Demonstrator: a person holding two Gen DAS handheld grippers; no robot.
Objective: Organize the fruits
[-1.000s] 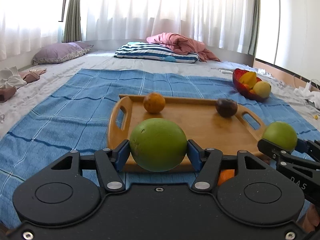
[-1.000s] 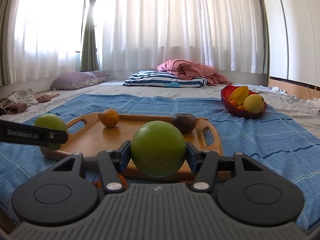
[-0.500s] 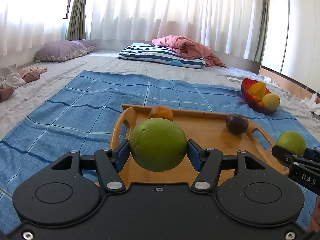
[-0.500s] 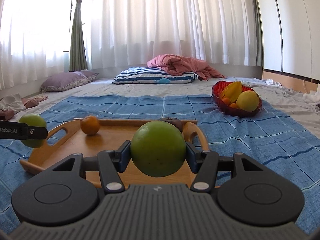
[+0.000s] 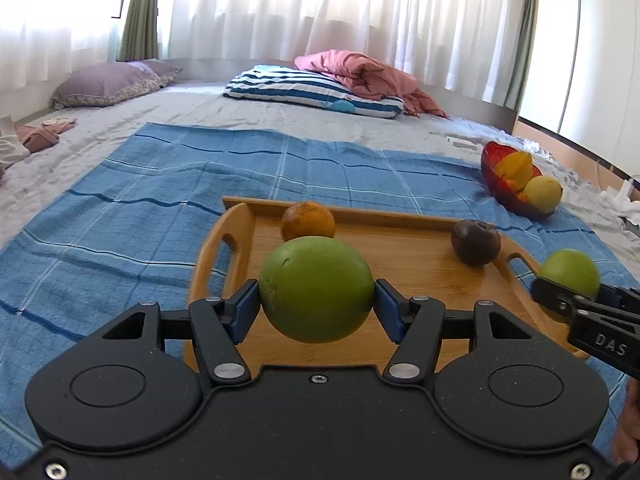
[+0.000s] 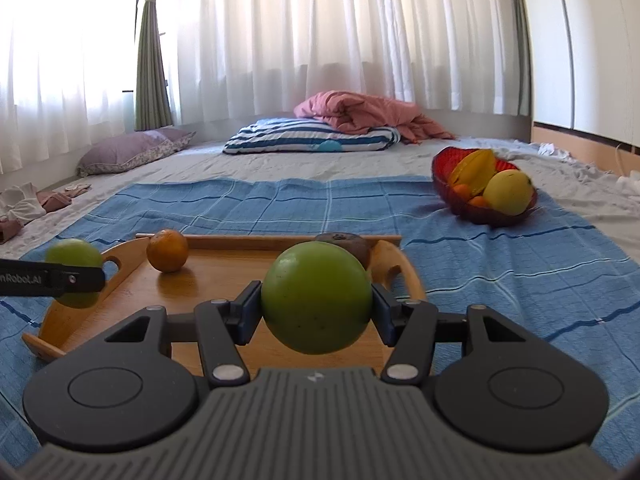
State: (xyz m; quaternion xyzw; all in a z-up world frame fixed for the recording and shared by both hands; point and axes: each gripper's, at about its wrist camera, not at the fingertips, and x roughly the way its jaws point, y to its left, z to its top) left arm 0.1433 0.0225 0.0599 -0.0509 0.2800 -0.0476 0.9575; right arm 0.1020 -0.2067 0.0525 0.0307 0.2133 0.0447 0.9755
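My left gripper (image 5: pixel 316 304) is shut on a green round fruit (image 5: pixel 316 288) and holds it above the near part of the wooden tray (image 5: pixel 400 264). My right gripper (image 6: pixel 316 308) is shut on a second green fruit (image 6: pixel 316 296) above the tray's right half (image 6: pixel 224 280). An orange (image 5: pixel 308 220) and a dark brown fruit (image 5: pixel 476 242) lie on the tray. In the right wrist view the orange (image 6: pixel 167 250) shows and the dark fruit (image 6: pixel 352 244) is partly hidden behind my green fruit. Each gripper shows in the other's view with its fruit (image 5: pixel 570 272) (image 6: pixel 74 268).
The tray sits on a blue checked cloth (image 5: pixel 160 208) over a grey bed sheet. A red bowl (image 6: pixel 452 196) with a starfruit, a yellow fruit and small oranges stands at the right. A striped pillow (image 5: pixel 312 92), a pink blanket and a purple pillow (image 5: pixel 108 84) lie at the back.
Both grippers have risen and moved forward over the tray, each still holding its green fruit. The tray looks lower and closer beneath them.
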